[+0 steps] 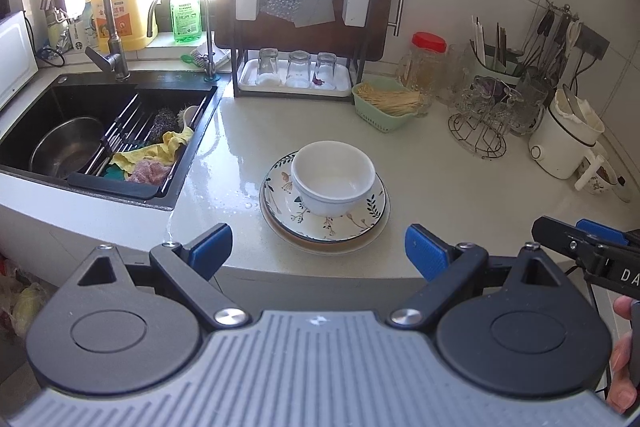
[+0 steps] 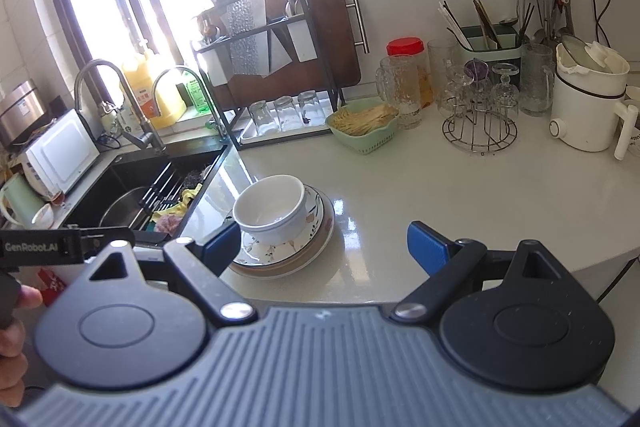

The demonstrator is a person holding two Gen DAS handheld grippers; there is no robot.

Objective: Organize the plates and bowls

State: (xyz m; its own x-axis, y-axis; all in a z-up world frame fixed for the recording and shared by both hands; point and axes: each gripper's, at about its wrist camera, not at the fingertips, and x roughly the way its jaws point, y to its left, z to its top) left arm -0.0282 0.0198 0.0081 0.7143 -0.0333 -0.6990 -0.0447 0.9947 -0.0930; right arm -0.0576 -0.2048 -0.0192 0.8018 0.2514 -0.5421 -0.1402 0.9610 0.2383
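Hovering short of the sink (image 1: 56,115): left gripper (image 1: 318,247) and right gripper (image 2: 324,243), fingers spread wide, gripping nothing. Just right of the sink, white bowl (image 1: 333,179) nested on stacked floral plates (image 1: 324,223), likely gathered for one lift.

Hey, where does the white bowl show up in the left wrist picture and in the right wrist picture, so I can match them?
Left wrist view: the white bowl sits centre frame, on the floral plate, midway between the fingers.
Right wrist view: the white bowl sits left of centre, just past the left finger's blue pad.
Shared landmark: the green basket of sticks behind it on the counter.
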